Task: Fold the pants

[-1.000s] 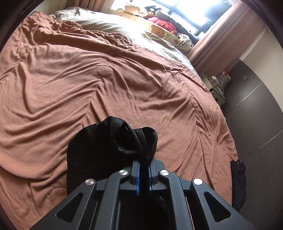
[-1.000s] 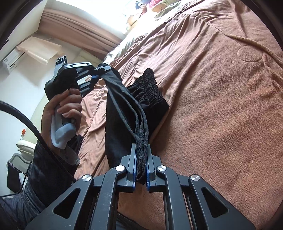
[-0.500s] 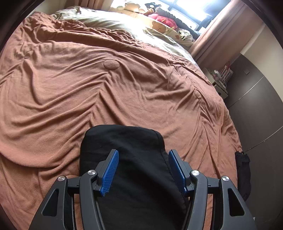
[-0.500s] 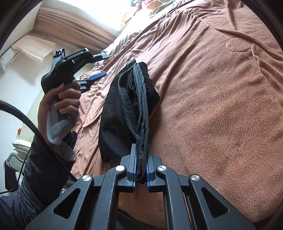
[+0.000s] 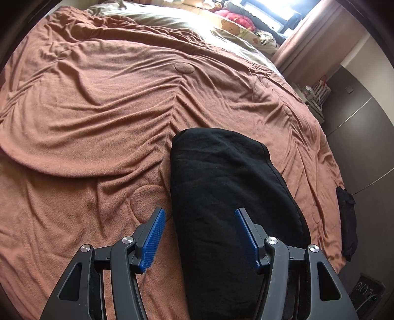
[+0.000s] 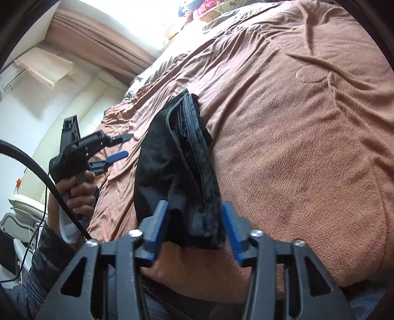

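Brown bedspread [image 5: 103, 103], bright window [image 5: 268, 12], curtains [image 5: 310, 41].

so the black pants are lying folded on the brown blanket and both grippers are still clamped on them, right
Not quite. The black pants do lie folded on the brown blanket, but both wrist views show the left gripper and right gripper open, pads apart and clamping nothing.

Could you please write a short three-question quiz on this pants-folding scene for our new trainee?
1. True or false: the right gripper is shut on the black pants.
2. What do the pants lie on? A) brown blanket B) wooden table C) floor
3. Fill in: the left gripper has its fingers ____.

Key: 1 false, both fingers stand apart from the cloth; 2 A, the brown blanket; 3 open.
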Demonstrator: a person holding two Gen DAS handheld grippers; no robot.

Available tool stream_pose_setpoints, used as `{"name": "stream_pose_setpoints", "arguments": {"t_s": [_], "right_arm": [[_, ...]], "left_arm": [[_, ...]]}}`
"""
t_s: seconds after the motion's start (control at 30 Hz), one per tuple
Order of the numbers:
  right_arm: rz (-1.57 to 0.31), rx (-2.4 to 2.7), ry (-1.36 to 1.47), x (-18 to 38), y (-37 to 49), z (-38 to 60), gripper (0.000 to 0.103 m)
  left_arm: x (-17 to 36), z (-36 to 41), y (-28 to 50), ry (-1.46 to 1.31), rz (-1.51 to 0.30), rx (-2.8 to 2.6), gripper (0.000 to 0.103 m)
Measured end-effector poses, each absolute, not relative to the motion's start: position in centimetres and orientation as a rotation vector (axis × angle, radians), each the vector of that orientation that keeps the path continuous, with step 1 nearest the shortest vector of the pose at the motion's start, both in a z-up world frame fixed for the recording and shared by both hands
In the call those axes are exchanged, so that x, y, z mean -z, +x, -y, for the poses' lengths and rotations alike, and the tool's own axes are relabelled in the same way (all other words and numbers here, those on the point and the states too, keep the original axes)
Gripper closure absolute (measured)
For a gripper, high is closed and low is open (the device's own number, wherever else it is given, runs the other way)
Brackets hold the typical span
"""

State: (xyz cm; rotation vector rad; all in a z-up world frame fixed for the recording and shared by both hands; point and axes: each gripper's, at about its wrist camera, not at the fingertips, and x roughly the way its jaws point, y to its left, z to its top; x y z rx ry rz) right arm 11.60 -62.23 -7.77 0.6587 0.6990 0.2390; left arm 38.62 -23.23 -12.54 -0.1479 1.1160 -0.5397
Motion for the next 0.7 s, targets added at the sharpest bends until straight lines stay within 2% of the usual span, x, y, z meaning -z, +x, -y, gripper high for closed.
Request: {"name": "stream_pose_setpoints", "arguments": {"t_s": [0.33,0.7], "right_arm": [[-0.693,-0.257,0.519,3.7,14.2,62.2,0.042],[-0.805,-0.341,0.370,2.4,25.8,59.3,0.042]], "left_arm": [[13.6,22.4,37.4,-0.172,-1.138,0.543,0.042],[14.8,21.6,37.9,-0.228,-1.147,0.559,0.042]]}}
